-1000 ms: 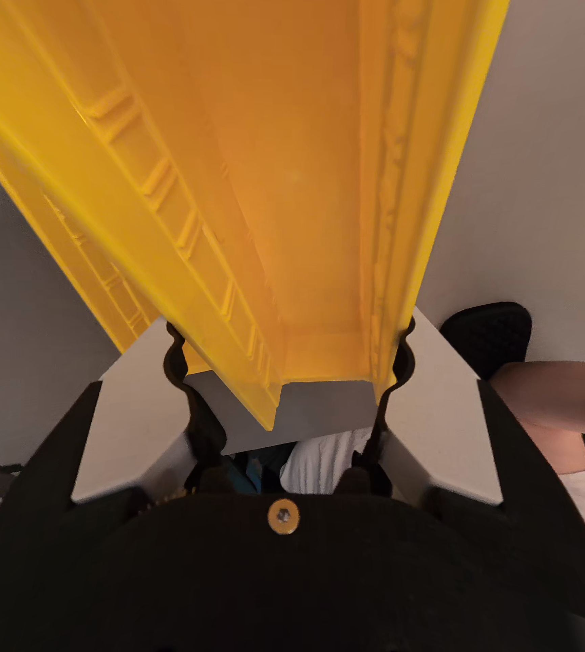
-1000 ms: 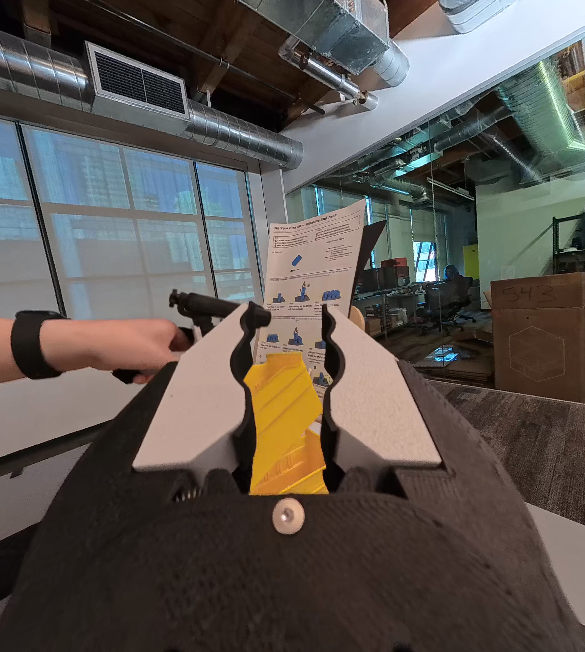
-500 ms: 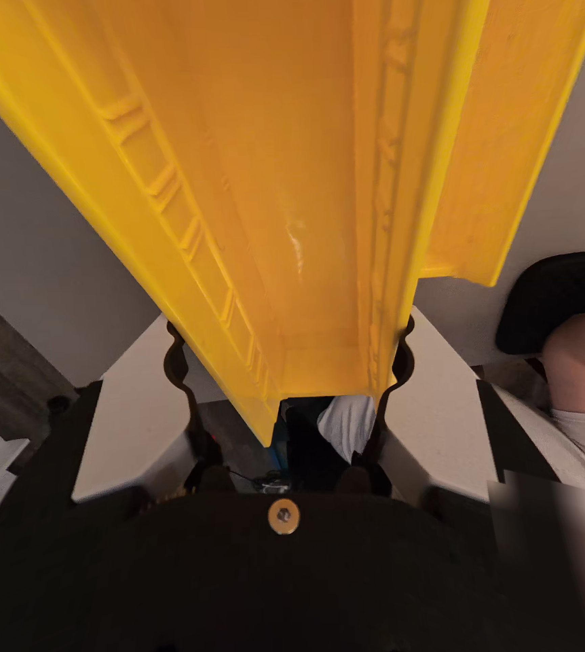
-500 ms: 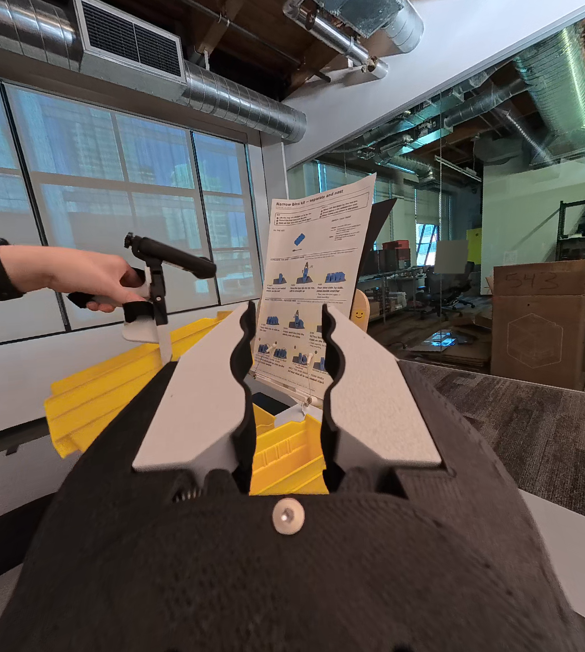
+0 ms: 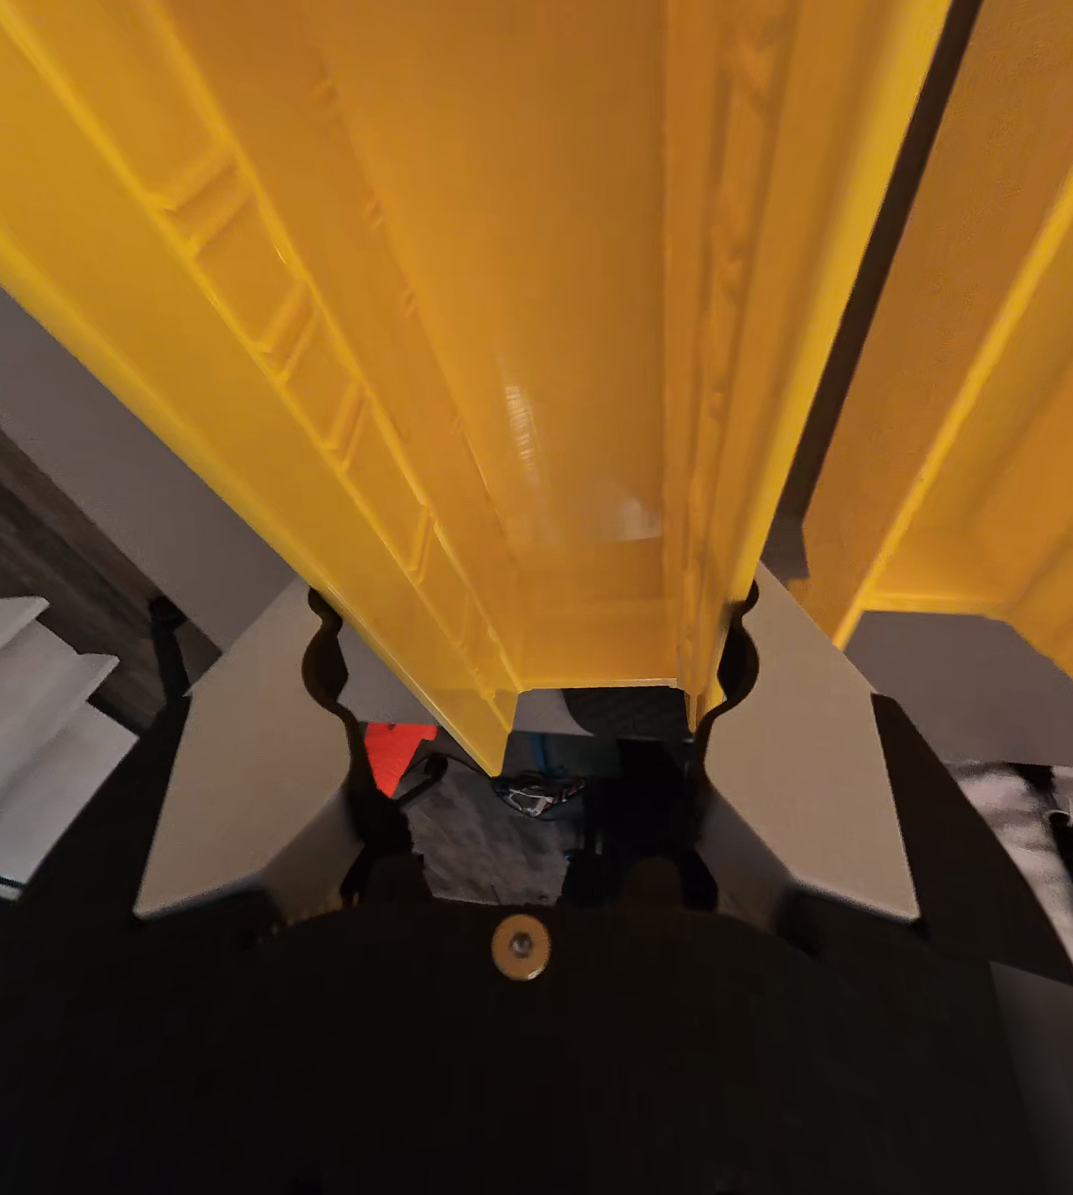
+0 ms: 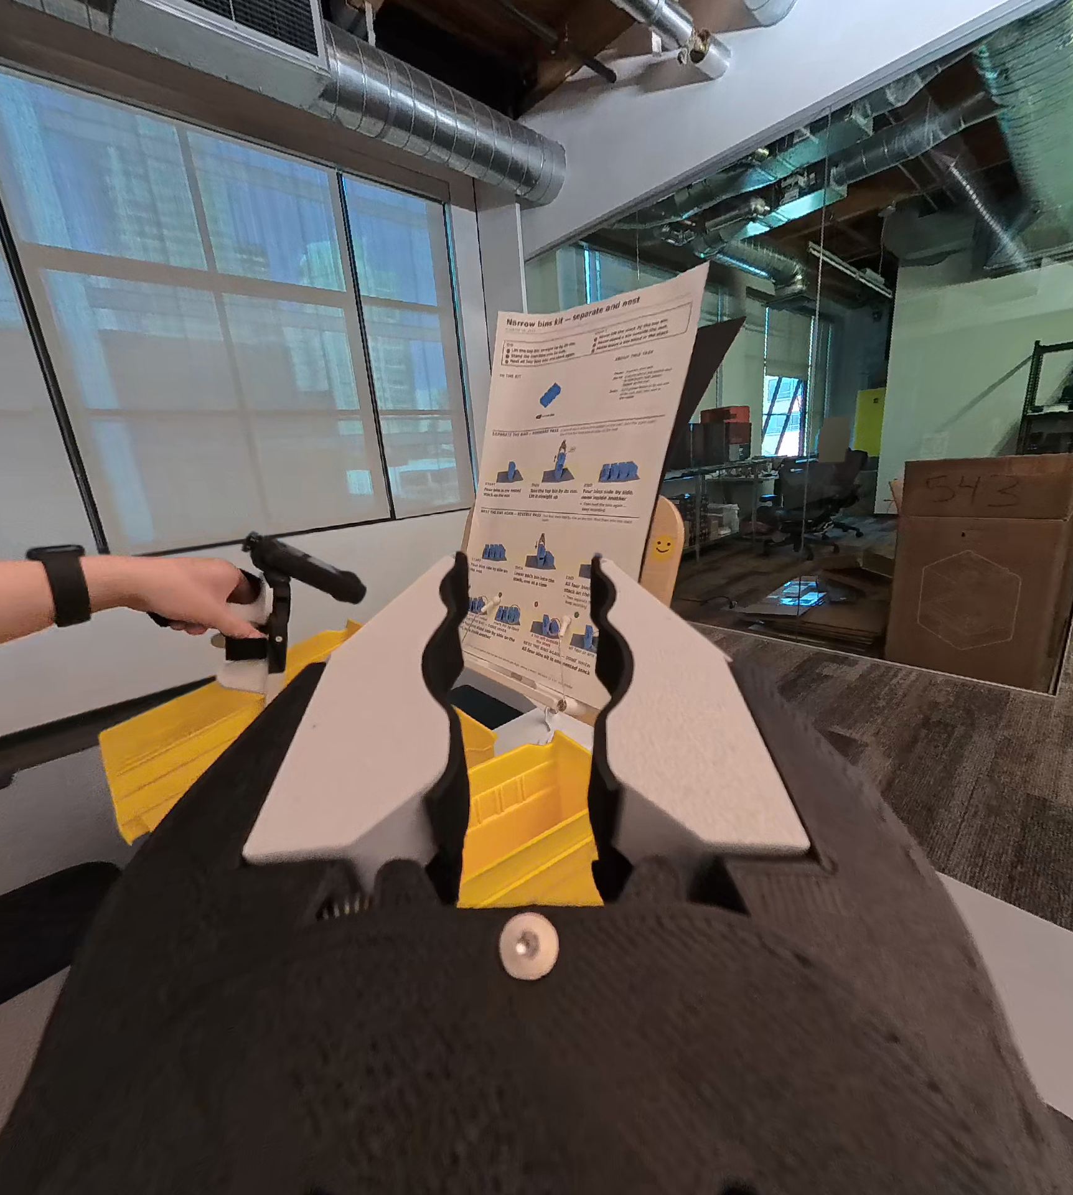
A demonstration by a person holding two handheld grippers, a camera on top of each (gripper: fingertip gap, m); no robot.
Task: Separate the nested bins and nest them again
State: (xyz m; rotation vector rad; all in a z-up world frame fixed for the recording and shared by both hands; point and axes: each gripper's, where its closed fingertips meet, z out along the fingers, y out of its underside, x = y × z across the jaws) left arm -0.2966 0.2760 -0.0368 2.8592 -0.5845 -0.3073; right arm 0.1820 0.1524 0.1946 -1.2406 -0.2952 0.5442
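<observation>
In the left wrist view my left gripper [image 5: 531,601] is spread wide and shut on a long yellow bin [image 5: 488,291]. Both pads press on its outer side walls near its end. A second yellow bin [image 5: 986,388] lies beside it on the right. In the right wrist view the left gripper [image 6: 262,646], held by a hand, grips that yellow bin [image 6: 197,743] at the left. My right gripper [image 6: 524,569] is open with nothing between its pads. Behind and below its fingers another yellow bin [image 6: 534,815] stands on the table.
An instruction sheet on a wooden stand [image 6: 585,452] is behind the bins. A cardboard box [image 6: 986,562] stands on the carpet at the right, behind a glass wall. The white table [image 6: 1038,957] edge runs at the right. A black chair [image 6: 3,925] is at the left.
The left gripper has swung and lowered its yellow bin toward the table. A second bin has come into its view on the right. The right gripper has tilted down slightly; its gap is unchanged.
</observation>
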